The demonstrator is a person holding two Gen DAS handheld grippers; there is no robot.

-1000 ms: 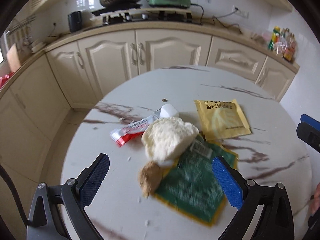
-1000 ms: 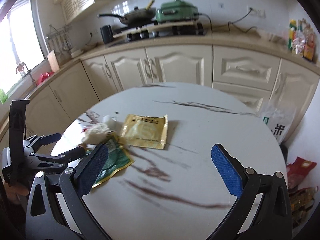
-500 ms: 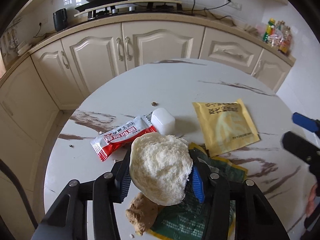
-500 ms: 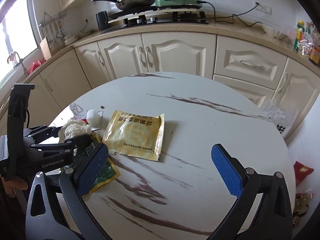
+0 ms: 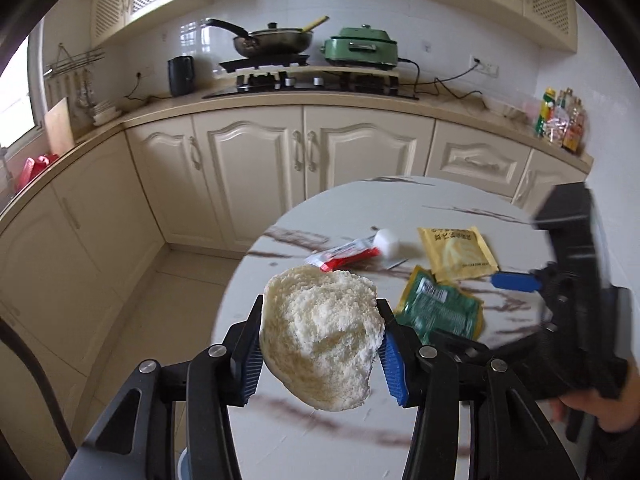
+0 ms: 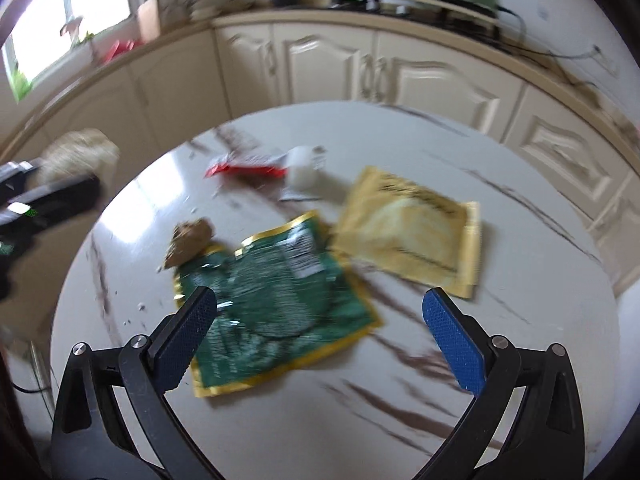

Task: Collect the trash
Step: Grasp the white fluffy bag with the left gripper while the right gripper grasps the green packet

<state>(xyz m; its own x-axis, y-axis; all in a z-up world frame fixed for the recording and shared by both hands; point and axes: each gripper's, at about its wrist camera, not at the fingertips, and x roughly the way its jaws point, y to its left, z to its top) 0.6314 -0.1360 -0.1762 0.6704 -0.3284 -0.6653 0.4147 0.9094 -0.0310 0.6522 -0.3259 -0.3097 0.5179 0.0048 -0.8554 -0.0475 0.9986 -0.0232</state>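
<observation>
My left gripper (image 5: 320,352) is shut on a pale crumbly bread piece (image 5: 320,336) and holds it lifted above the table's left edge; it shows blurred in the right wrist view (image 6: 76,152). My right gripper (image 6: 320,344) is open and empty, just above the green packet (image 6: 276,308). On the round marble table (image 6: 400,420) also lie a yellow packet (image 6: 412,232), a red and white wrapper (image 6: 248,166), a small white cube (image 6: 304,168) and a brown lump (image 6: 190,240). The right gripper shows at the right of the left wrist view (image 5: 516,282).
Cream kitchen cabinets (image 5: 256,168) curve behind the table, with a stove, pan (image 5: 276,40) and green cooker (image 5: 360,50) on the counter. Bottles (image 5: 560,120) stand at the far right. Tiled floor (image 5: 168,304) lies left of the table.
My left gripper closed on the bread piece and lifted it up and left off the table. My right gripper moved left and down over the green packet, still open.
</observation>
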